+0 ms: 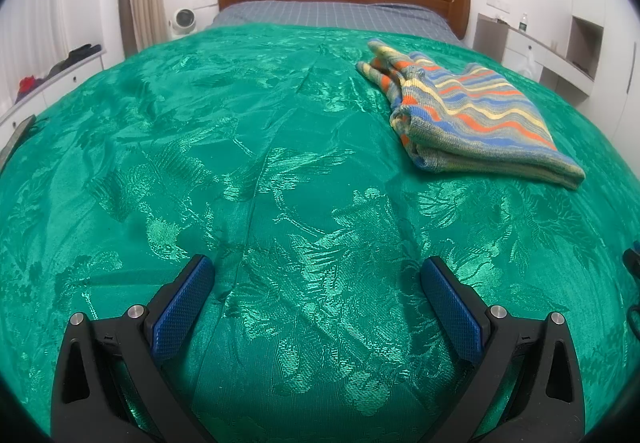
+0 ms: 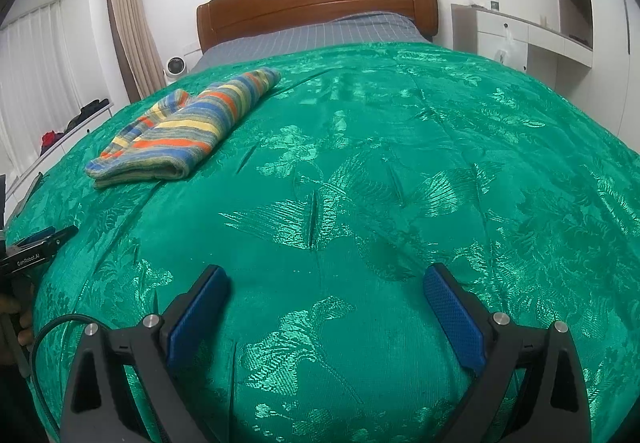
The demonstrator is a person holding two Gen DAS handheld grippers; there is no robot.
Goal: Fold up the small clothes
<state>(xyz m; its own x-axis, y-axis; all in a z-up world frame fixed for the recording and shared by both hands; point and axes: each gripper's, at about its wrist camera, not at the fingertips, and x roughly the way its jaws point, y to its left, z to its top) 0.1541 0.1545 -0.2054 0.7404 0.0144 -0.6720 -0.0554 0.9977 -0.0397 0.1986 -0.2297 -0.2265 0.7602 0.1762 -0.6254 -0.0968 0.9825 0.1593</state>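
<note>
1. Both the left tongs (image 1: pixel 316 271) and the right tongs (image 2: pixel 326 281) are held spread, empty.
2. The folded striped garment (image 1: pixel 476 115) is seen ahead-right of the left tongs, ahead-left of the right, its long axis running away; neither tongs judged nearer.

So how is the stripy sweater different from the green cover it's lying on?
The sweater has wavy stripes of blue, orange and yellow; the cover is one shiny green with a leafy woven pattern. The sweater is folded into a small thick bundle; the cover is spread wide over the bed. The sweater looks knitted and dull; the cover is glossy. Both are cloth, and neither open gripper, left or right, touches the sweater.
</note>
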